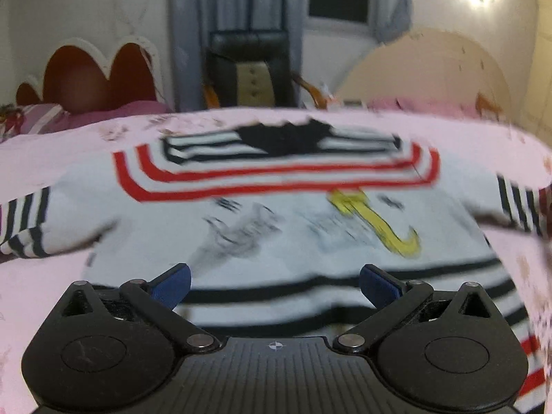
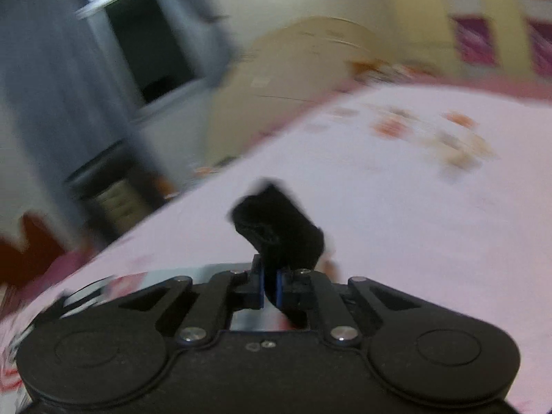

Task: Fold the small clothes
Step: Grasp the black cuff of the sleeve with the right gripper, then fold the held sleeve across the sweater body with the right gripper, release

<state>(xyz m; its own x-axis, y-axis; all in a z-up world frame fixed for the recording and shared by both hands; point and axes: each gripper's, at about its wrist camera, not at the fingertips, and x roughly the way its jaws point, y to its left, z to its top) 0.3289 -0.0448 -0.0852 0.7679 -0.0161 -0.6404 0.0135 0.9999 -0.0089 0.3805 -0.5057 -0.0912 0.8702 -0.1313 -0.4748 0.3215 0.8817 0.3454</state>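
Pink sheet [image 1: 51, 310] carried the shirt [image 1: 276, 234] spread flat, left gripper [image 1: 275, 284] spread wide just over the shirt's hem, right gripper [image 2: 270, 288] pinching black fabric [image 2: 279, 231] above the sheet.

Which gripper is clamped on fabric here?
The right gripper: its jaws pinch black cloth. The left gripper is wide open over the sweater.

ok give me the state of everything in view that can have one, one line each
left gripper: open, over the hem, holding nothing
right gripper: shut on black fabric
black fabric: pinched, sticking up past the fingertips
sweater: spread flat on the bed, sleeves out, not yet folded
bed sheet: pink, lying flat under the clothes
curtain: drawn aside, window showing
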